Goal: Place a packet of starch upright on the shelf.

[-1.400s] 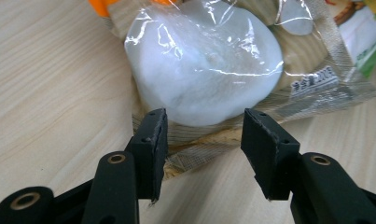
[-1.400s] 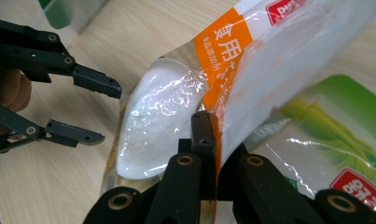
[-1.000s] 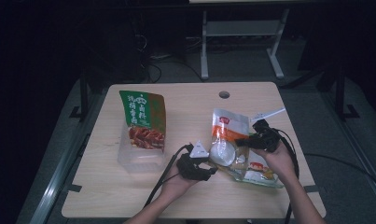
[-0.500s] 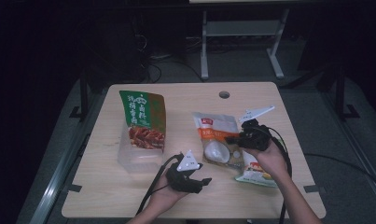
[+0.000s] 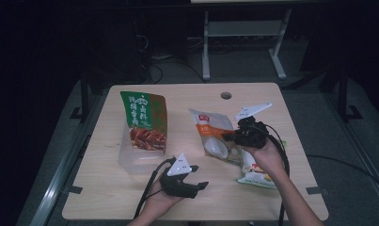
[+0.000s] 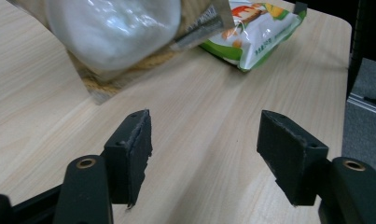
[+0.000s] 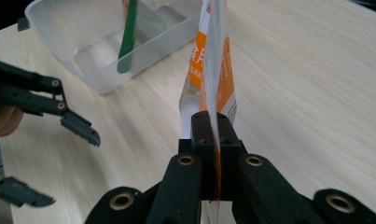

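1. Fingers of the right gripper (image 7: 212, 140) are pressed fully together on the edge of the orange-and-white pouch (image 5: 215, 136), which stands on edge between them in the right gripper view, its thin seam running up from the pads.
2. Seen from the high view, that right gripper (image 5: 230, 137) sits over the right half of the worktop (image 5: 290, 122), holding the pouch by its right edge; the pouch hangs tilted, with a white round shape visible through its lower part (the same pale bulge shows at the top of the left gripper view (image 6: 111, 28)).
3. Fingers of the left gripper (image 6: 204, 154) stand wide apart with nothing between them, just bare wood; its jaws have just been opening.
4. In the high view the left gripper (image 5: 199, 181) hovers near the front edge of the worktop, pointing right, apart from the pouch and just below and left of it.
5. A green-and-white snack bag (image 5: 257, 172) lies flat under the right hand (image 5: 264, 155), near the front right of the worktop; the left gripper view catches it beyond the pouch (image 6: 255, 32).
6. A clear plastic tub (image 5: 130, 157) sits left of centre, and a green packet with red food pictured (image 5: 145, 120) leans upright in it, well apart from both grippers.
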Tool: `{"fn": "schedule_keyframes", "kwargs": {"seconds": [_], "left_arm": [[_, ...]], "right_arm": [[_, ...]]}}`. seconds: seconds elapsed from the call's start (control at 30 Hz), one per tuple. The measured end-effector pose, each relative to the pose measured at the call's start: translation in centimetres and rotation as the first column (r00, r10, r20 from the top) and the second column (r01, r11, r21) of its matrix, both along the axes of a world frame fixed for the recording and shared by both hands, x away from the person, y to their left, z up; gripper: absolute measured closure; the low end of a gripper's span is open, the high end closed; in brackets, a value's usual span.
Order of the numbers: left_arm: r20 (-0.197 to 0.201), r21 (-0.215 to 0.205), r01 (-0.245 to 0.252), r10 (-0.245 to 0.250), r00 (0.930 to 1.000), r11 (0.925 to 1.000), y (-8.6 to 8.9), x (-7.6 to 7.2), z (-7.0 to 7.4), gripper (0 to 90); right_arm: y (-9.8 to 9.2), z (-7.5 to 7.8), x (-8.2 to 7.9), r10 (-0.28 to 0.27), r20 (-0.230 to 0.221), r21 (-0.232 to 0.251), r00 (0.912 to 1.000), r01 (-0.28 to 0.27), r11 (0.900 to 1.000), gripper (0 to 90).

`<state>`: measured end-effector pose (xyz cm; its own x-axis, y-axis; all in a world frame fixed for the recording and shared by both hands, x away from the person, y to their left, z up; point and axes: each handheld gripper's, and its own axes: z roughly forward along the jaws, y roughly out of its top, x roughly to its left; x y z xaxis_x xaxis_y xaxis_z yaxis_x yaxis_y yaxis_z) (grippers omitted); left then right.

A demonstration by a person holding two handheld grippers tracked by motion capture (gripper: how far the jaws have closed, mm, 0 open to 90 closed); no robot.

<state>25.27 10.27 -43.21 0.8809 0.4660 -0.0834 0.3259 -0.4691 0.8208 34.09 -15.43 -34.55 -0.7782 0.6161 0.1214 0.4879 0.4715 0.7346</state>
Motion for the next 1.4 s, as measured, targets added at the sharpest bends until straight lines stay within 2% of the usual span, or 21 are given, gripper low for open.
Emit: {"fn": "schedule_keyframes", "kwargs": {"seconds": [0.17,0.3,0.53,0.57,0.8,1.17,1.3,1.4], "left_arm": [[0.002,0.011,0.01,-0.011,0.9999,0.9999,0.1,-0.1,-0.1,30.3],[0.001,-0.008,0.01,-0.01,0.9999,0.9999,0.4,-0.2,0.1,30.2],[0.012,-0.007,0.013,-0.013,0.9999,0.9999,0.4,-0.3,0.2,28.7],[0.013,-0.008,0.011,-0.011,0.9999,0.9999,0.4,-0.3,0.2,28.5],[0.01,-0.008,0.015,-0.014,0.9998,0.9999,0.4,-0.3,0.1,28.1],[0.006,-0.014,0.014,-0.014,0.9999,0.9998,0.6,-0.3,0.3,27.8],[0.008,-0.023,0.011,-0.011,0.9999,0.9997,0.8,-0.4,0.4,27.8],[0.008,-0.032,0.011,-0.011,0.9999,0.9994,0.9,-0.3,0.5,27.6]], "right_arm": [[0.2,1.0,0.2,0.001,0.016,0.004,0.9999,-0.002,1.0,90.0],[0.4,1.2,0.2,0.007,0.014,0.001,0.9999,-0.007,1.0,90.0],[1.1,1.6,0.6,0.032,0.028,0.0,0.9991,-0.032,0.999,90.0],[1.2,1.7,0.6,0.028,0.015,0.002,0.9995,-0.028,1.0,90.0],[2.0,2.0,1.1,0.046,0.021,0.005,0.9987,-0.046,0.999,90.0],[3.7,3.5,2.1,0.073,0.039,0.01,0.9965,-0.074,0.997,90.0],[4.5,3.8,2.5,0.088,0.047,-0.006,0.995,-0.088,0.996,90.0],[5.5,4.3,2.9,0.092,0.044,0.01,0.9948,-0.092,0.996,90.0]]}}
